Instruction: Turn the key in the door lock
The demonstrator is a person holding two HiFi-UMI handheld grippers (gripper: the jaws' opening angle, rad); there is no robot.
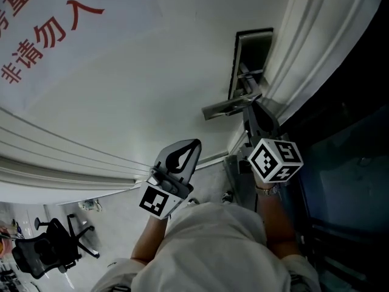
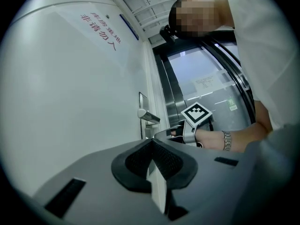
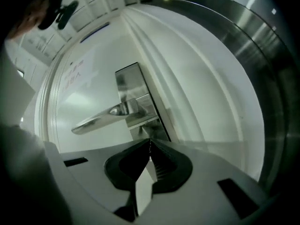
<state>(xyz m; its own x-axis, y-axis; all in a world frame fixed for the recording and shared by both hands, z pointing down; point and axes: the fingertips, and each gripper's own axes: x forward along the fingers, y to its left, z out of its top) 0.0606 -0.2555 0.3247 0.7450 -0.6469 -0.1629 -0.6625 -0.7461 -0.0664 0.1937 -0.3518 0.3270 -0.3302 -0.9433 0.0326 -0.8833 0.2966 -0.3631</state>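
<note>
Closest to the head camera, a pale shirt (image 1: 213, 248) fills the bottom edge, with both forearms reaching out from under it toward a white door (image 1: 140, 72); red characters (image 1: 48, 35) are printed on the door's upper left. At left, the left hand-held gripper (image 1: 193, 146) is held off the door, well apart from the lock; its own view shows the jaws clenched tip to tip with nothing between them (image 2: 151, 142). At right, the right hand-held gripper (image 1: 251, 109) points level at the steel lock plate (image 1: 250, 53), its marker cube (image 1: 275, 159) just above a wrist with a watch (image 2: 227, 140); in its own view the jaws (image 3: 150, 142) are pressed together, their tips just below the lever handle (image 3: 101, 116) and at the lower part of the plate (image 3: 133, 93). The key cannot be made out; whether it sits behind the closed tips I cannot tell. The handle lies about level, pointing away from the door's edge. An office chair (image 1: 45, 248) stands on the floor at lower left.
</note>
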